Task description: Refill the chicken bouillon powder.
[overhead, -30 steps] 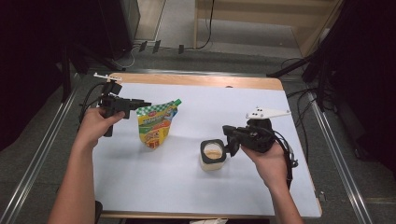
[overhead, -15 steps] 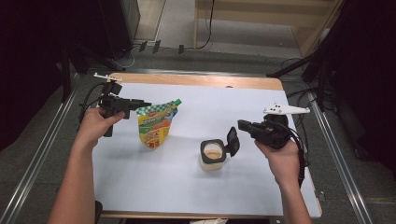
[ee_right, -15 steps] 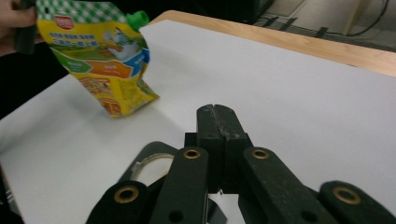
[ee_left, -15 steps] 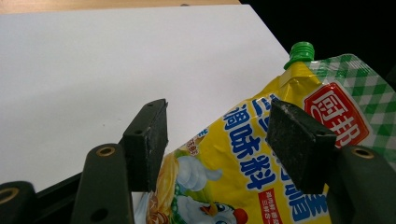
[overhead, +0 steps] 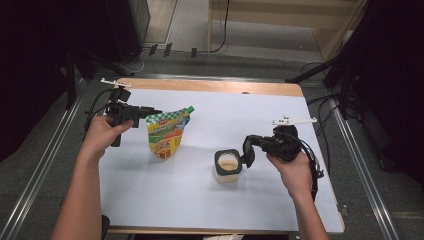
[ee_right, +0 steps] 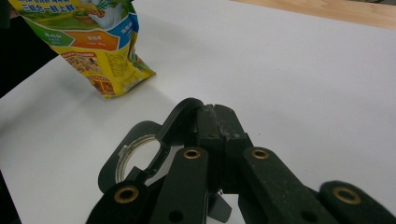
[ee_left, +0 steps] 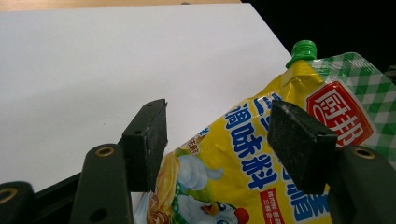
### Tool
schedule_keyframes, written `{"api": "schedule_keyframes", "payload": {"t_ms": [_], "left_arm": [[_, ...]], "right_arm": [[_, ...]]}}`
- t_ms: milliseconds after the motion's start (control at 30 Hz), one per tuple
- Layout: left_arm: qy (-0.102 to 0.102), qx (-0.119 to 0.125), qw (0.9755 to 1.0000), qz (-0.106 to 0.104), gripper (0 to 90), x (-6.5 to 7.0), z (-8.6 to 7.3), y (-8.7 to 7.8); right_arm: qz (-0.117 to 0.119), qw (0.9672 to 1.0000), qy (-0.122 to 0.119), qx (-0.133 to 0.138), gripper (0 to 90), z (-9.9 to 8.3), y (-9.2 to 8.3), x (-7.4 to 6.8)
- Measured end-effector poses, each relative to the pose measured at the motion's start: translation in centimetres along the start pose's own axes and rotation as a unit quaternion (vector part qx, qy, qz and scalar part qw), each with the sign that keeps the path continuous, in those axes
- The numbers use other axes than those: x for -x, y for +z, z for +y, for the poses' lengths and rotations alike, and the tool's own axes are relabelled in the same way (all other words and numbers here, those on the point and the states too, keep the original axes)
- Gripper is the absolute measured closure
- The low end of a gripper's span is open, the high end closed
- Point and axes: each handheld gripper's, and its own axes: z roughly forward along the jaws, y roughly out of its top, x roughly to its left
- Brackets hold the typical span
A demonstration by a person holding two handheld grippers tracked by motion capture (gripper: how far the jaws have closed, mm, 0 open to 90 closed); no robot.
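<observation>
A yellow seasoning pouch (overhead: 165,135) with a green cap (overhead: 189,108) stands tilted at the table's left. My left gripper (overhead: 156,111) sits at its top left corner. In the left gripper view the pouch (ee_left: 243,172) lies between and beyond the gripper's (ee_left: 224,126) spread jaws, and I see no pad pressing on it. An open jar (overhead: 228,166) with tan contents stands in the middle. My right gripper (overhead: 251,144) is shut on the jar's black lid (overhead: 247,152), which stands on edge just right of the rim. In the right gripper view the lid (ee_right: 133,161) hangs left of the closed gripper (ee_right: 215,116).
A white sheet (overhead: 210,210) covers the wooden table, whose bare far edge (overhead: 210,86) shows at the back. Metal rails (overhead: 45,165) run along both sides. Cables (overhead: 320,155) trail from the right gripper over the sheet's right part.
My right hand has drawn back to the right and a little down with the lid. The left hand and the pouch have kept still.
</observation>
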Motion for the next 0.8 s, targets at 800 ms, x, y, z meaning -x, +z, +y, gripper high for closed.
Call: {"api": "schedule_keyframes", "payload": {"t_ms": [800], "left_arm": [[0.003, -0.002, 1.0, 0.0, 38.6, -0.1, 0.0, 0.1]], "right_arm": [[0.038, 0.9988, -0.029, 0.005, 90.0, 0.2, 0.8, -2.1]]}}
